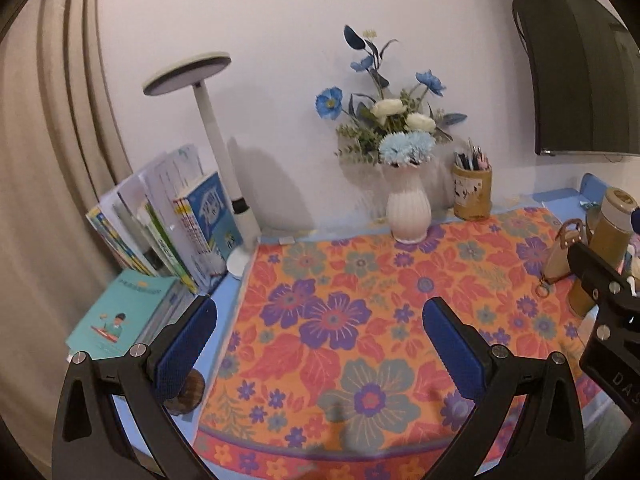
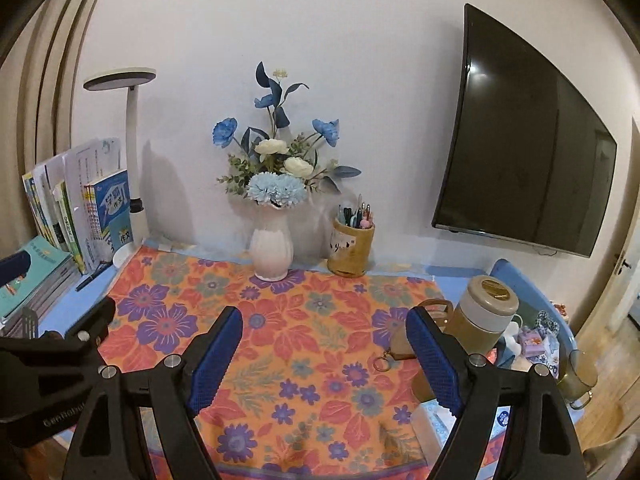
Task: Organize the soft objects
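Two grippers, left gripper (image 1: 318, 338) and right gripper (image 2: 324, 356), hover with jaws spread wide and empty above one floral cloth (image 2: 280, 332), spread flat on the tabletop (image 2: 460, 278), its long axis running left to right. Behind stand one vase (image 2: 271, 254) and one pen cup (image 2: 351, 250); small items at the right edge (image 2: 536, 344) are too cluttered to identify.

Left gripper (image 1: 320, 344) hangs wide apart, holding nothing, over the floral cloth (image 1: 360, 320).
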Demonstrator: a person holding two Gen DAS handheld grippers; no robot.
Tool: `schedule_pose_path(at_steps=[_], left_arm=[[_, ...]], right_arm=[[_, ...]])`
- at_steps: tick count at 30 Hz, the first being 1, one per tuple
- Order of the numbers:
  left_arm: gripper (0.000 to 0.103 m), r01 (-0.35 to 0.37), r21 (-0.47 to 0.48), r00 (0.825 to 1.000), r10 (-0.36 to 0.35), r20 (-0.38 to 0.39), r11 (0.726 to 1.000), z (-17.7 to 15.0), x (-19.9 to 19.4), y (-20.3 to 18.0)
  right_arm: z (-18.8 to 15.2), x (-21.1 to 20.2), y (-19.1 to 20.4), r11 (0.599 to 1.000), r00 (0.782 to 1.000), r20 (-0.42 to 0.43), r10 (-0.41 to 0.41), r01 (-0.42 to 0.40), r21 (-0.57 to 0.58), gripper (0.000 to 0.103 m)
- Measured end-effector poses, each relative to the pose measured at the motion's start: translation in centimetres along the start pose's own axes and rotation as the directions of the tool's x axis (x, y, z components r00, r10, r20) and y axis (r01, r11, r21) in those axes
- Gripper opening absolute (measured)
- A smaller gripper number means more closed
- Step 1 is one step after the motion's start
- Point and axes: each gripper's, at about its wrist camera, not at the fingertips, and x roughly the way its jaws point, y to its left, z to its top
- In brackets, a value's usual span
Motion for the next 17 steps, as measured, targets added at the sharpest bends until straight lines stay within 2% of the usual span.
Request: schedule_pose_path(at_steps=[4,8,12,17], left_arm=[[0.103,-0.022,0.032,1.000,0.022,0.007,0.999,-0.5,0.0,-0.7],[0.103,-0.009,0.050,1.000,0.009,0.011,0.999,-0.4,-0.3,-1.1],[0.103,-0.062,0.062,0.997,0.059,0.041,0.996,-0.4,-0.6,-1.4],[0.103,-0.074,0.046,0.995,0.070,0.075,0.996,-0.4,-1.0,-1.1]], right_arm=[[-0.1,0.4,0.1,1.000,1.000,-0.018,-0.017,0.017,0.009,0.082],[-0.4,0.7,-0.1,1.000,0.999,-0.033,-0.027,0.027,0.014,0.082],[-0.5,0.5,-0.2,0.999,0.999,-0.029,-0.040,0.040,0.009,0.082],[-0.8,0.7,-0.6,0.999,0.998,-0.037,-0.041,0.042,0.012,0.082]])
